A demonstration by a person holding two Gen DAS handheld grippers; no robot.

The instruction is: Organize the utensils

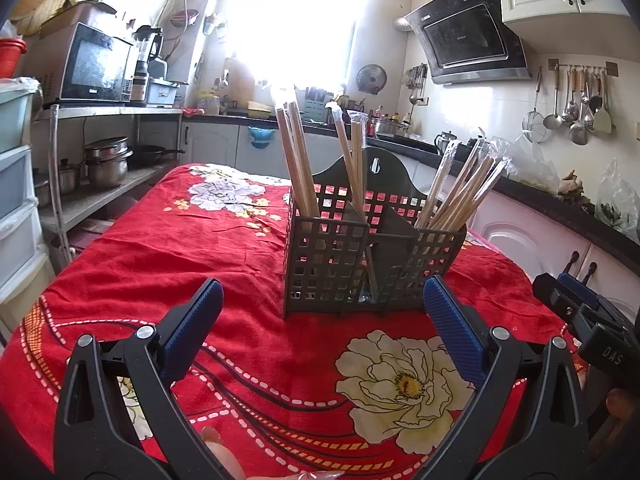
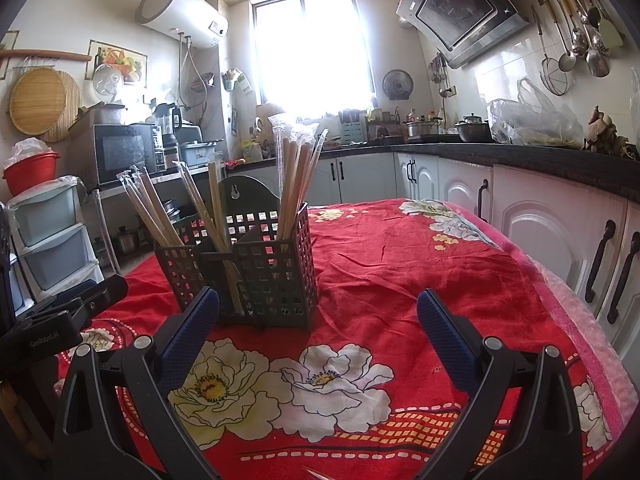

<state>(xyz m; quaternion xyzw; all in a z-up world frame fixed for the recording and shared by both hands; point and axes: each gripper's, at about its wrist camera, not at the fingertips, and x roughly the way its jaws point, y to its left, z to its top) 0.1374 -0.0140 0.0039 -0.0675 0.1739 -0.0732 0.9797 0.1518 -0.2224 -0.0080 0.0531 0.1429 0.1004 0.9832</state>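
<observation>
A dark grey perforated utensil holder (image 1: 332, 264) with three compartments stands upright on the red flowered tablecloth (image 1: 192, 240). Wrapped wooden chopsticks (image 1: 298, 164) stick up from each compartment; several lean right in the right one (image 1: 460, 192). My left gripper (image 1: 320, 320) is open, low over the cloth just in front of the holder, nothing between its blue pads. In the right wrist view the holder (image 2: 276, 276) sits ahead and left with chopsticks (image 2: 294, 184) in it. My right gripper (image 2: 318, 320) is open and empty, to the holder's right. The right gripper (image 1: 580, 308) also shows at the left view's right edge.
White kitchen cabinets (image 2: 540, 232) with dark handles run close along the table's right side. A metal shelf with pots (image 1: 104, 164) and plastic drawers (image 1: 16, 184) stand to the left. Open cloth (image 2: 420, 264) lies right of the holder. The left gripper's body (image 2: 60, 312) shows at left.
</observation>
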